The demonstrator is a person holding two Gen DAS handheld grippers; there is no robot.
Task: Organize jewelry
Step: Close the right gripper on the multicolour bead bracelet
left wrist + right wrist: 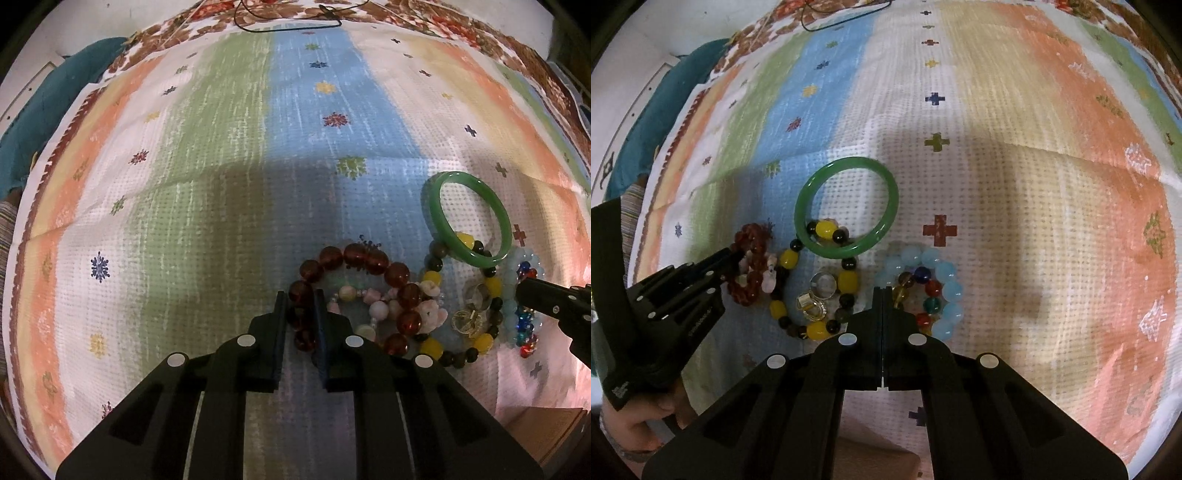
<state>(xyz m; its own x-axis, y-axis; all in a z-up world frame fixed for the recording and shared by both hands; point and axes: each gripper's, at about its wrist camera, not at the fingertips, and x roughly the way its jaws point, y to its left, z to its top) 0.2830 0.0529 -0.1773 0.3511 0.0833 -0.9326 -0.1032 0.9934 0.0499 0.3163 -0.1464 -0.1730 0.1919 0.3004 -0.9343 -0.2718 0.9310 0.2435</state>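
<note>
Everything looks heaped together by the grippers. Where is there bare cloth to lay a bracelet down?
Free: the green and blue stripes of the cloth left of and beyond the dark red bead bracelet, and the cream and orange stripes right of the pale blue bead bracelet. Crowded: around the green bangle, which overlaps the yellow and dark bead bracelet ringing the rings.

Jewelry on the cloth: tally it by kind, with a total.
Beaded bracelets: 5 (dark red, pink and cream, yellow and dark, pale blue, multicolour)
Solid bangles: 1, the green bangle
Rings: about 3, a silver ring and gold-toned rings, the count uncertain
Total: about 9
</note>
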